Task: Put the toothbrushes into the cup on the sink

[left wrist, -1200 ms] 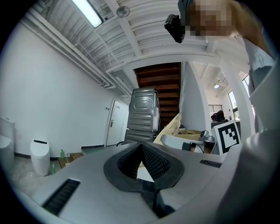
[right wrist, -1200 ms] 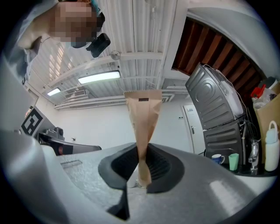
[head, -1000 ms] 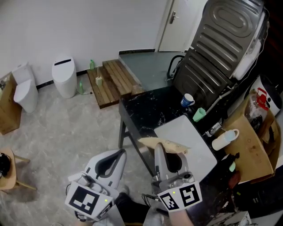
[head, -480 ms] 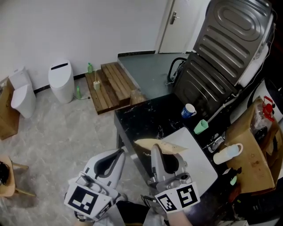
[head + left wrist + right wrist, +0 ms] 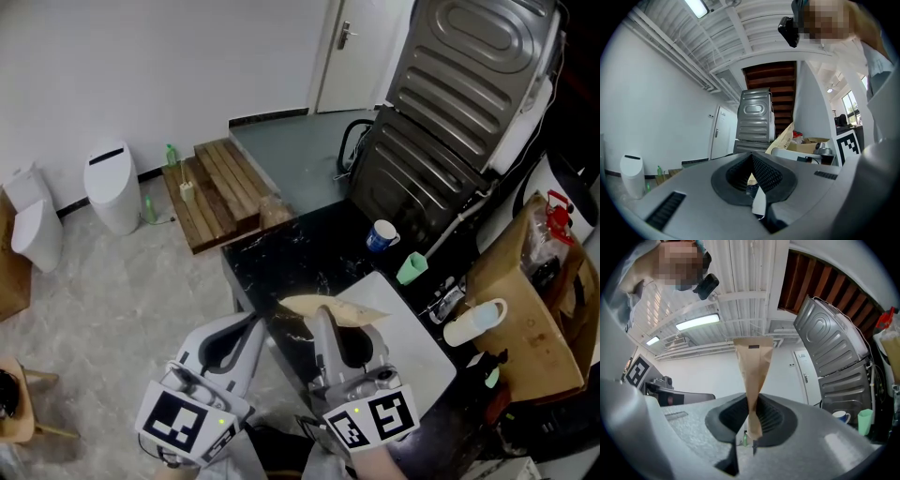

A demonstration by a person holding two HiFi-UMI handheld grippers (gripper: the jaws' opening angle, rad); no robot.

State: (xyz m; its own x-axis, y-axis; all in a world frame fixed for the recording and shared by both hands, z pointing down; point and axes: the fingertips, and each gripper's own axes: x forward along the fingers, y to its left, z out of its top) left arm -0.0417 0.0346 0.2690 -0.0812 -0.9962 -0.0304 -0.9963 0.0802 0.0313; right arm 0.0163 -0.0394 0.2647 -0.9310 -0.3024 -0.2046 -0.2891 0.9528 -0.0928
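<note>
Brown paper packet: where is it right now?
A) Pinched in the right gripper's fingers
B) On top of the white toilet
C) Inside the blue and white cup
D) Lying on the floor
A. The right gripper view shows the brown paper packet standing up between the right gripper's fingers, which are closed on its lower end. In the head view it is held out above the sink counter.

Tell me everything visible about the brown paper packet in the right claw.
The brown paper packet is a flat, tan, kraft-looking sleeve, creased, with a small dark mark near its wide free end. Its narrow, crumpled end is pinched in the right claw, whose pads are closed on it. It flares out beyond the jaws, held in the air; only the claw touches it. Contents cannot be seen.
</note>
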